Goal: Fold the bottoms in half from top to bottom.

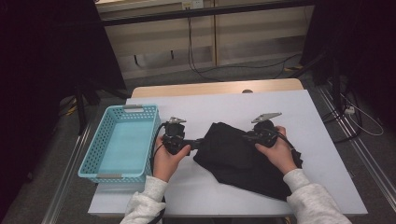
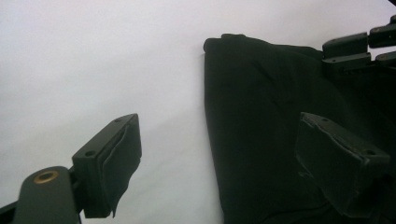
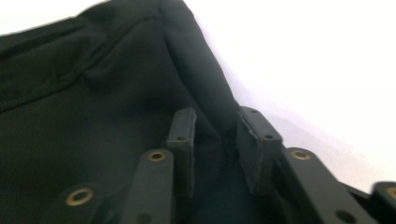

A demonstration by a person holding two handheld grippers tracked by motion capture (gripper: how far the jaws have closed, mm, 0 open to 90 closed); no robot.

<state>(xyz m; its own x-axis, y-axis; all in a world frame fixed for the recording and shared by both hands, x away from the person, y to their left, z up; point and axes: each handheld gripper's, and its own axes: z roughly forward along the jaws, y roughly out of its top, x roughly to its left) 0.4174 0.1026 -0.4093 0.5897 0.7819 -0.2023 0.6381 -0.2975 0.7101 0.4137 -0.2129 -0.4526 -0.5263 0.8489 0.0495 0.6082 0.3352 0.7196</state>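
Item: black garment (image 1: 238, 156), crumpled mid-desk (image 1: 280, 102), I note my right gripper (image 3: 215, 140) part-spread astride its raised edge fold without pinching, my left gripper (image 2: 224, 158) spread wide at its left edge, cloth lying rightward.

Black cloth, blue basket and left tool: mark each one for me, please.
black cloth (image 1: 233, 154), high view, on its flat middle.
blue basket (image 1: 103, 136), high view, on its left wall.
left tool (image 2: 217, 154), left gripper view, midway between its two wide-apart jaw tips.
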